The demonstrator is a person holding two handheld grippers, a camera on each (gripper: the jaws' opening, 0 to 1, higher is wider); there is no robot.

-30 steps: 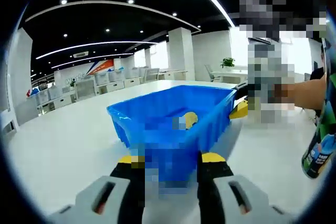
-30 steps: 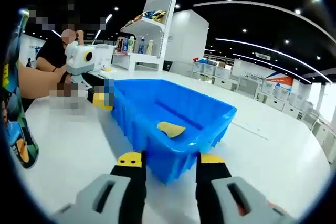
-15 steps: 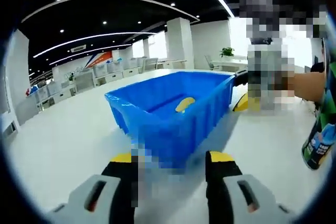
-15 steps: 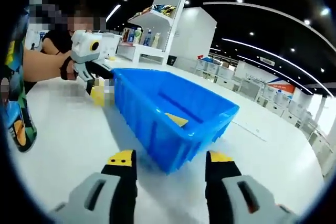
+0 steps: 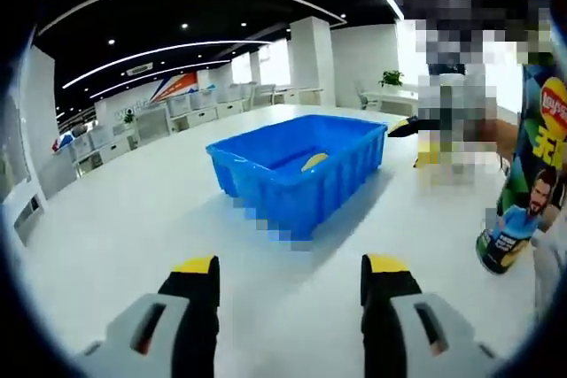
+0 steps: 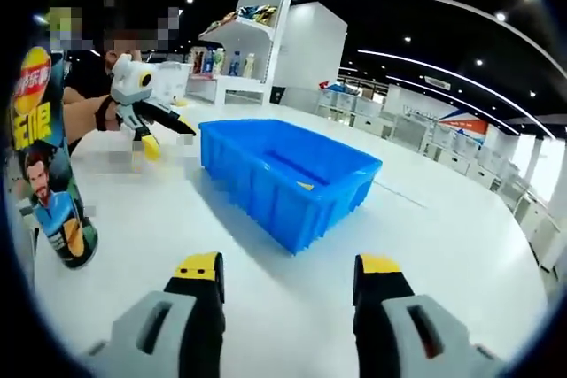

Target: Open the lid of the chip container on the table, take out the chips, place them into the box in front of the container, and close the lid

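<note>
The blue box (image 5: 297, 165) stands on the white table (image 5: 133, 236), with one yellow chip (image 5: 313, 160) lying inside it. The chip container (image 5: 523, 188), a tall printed can, stands upright at the right edge; its top is cut off. My left gripper (image 5: 292, 272) is open and holds nothing, well short of the box. In the right gripper view the box (image 6: 288, 174) holds the chip (image 6: 304, 186), and the can (image 6: 49, 165) stands at the left. My right gripper (image 6: 289, 273) is also open, with nothing between its fingers. Each gripper appears beyond the box in the other's view: the right gripper (image 5: 412, 141) and the left gripper (image 6: 168, 137).
A person's forearm (image 6: 84, 117) reaches in behind the can. A white shelf (image 6: 239, 68) with bottles stands at the back of the right gripper view. Office desks and chairs (image 5: 177, 121) line the background. Bare table (image 6: 443, 245) lies around the box.
Both grippers have drawn back from the box, which now looks smaller and farther off. Their jaws stand wider apart. The can shows more fully in both views.
</note>
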